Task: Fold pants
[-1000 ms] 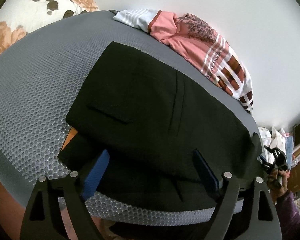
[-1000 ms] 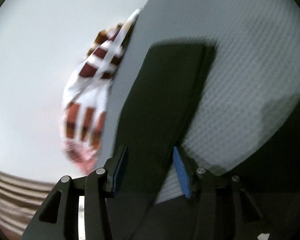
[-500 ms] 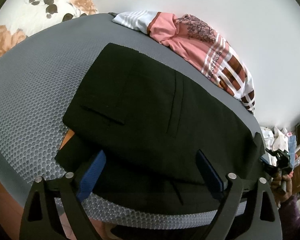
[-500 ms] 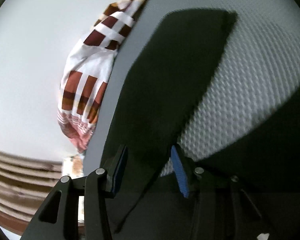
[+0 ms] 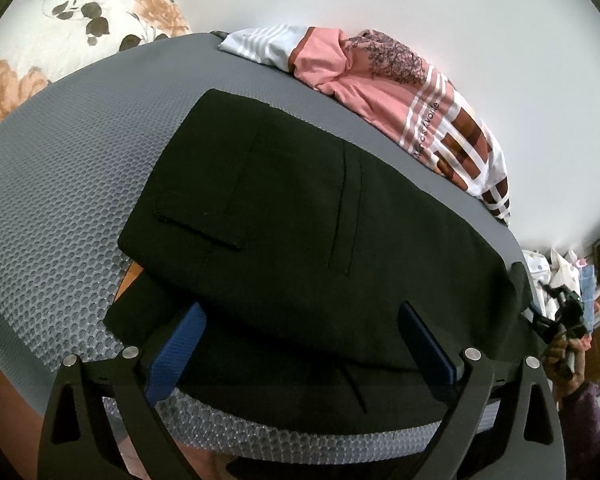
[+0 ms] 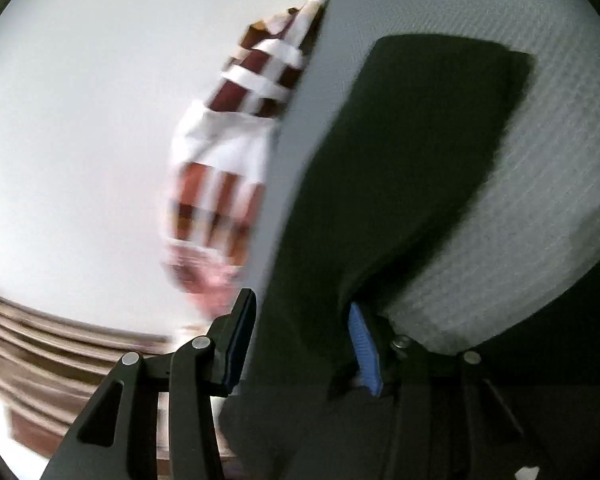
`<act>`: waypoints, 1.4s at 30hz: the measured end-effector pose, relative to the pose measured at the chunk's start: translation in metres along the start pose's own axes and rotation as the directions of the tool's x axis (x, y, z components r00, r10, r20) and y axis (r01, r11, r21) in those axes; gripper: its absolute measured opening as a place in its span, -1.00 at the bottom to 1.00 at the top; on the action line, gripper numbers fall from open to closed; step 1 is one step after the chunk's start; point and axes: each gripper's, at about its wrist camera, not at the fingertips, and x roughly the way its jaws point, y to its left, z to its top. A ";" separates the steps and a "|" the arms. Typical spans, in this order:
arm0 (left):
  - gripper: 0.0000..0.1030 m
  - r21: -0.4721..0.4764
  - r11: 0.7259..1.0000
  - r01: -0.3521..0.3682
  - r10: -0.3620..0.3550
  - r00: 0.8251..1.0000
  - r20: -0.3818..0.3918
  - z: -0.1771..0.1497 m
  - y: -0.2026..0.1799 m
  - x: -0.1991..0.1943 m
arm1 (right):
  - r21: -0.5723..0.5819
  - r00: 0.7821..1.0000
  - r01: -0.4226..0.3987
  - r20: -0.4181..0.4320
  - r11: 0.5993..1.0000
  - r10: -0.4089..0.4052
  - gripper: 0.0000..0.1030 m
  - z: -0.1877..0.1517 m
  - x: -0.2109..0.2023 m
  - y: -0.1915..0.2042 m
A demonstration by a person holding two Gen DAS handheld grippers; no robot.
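Left wrist view, left to right. Floral cloth (image 5: 80, 20) past the far-left corner of the desk. Grey mat (image 5: 60, 184) with a honeycomb texture covers the desk top; bare brown wood shows at the near-left edge. Black pants (image 5: 300, 216) lie folded on the mat near the middle, reaching to the near edge, with a second layer sticking out beneath at the near-left. Left gripper (image 5: 300, 340) at the near edge, jaws spread wide, blue pads on either side of the pants' near fold, gripping nothing. Pink and white striped shirt (image 5: 400, 100) lies along the far-right edge.

Right wrist view, blurred. Striped shirt (image 6: 228, 168) at left, mat (image 6: 540, 200) at right. Right gripper (image 6: 304, 344) has its jaws partly closed around an edge of the pants (image 6: 400, 160); whether the pads press the cloth I cannot tell.
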 end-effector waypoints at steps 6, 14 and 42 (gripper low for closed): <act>0.92 0.020 1.000 -0.009 0.009 1.000 0.000 0.000 -0.002 0.002 | -0.030 0.995 0.097 0.017 0.995 -0.097 -0.47 0.007 0.010 0.003; 0.92 -0.005 1.000 0.008 -0.008 1.000 0.014 0.001 0.001 0.001 | -0.019 0.995 0.053 0.080 0.998 -0.051 -0.90 -0.001 -0.027 0.008; 0.92 -0.110 0.994 -0.011 0.017 0.999 0.049 -0.004 0.020 -0.031 | 0.046 0.981 0.177 0.071 0.983 -0.180 -0.94 -0.097 -0.166 -0.062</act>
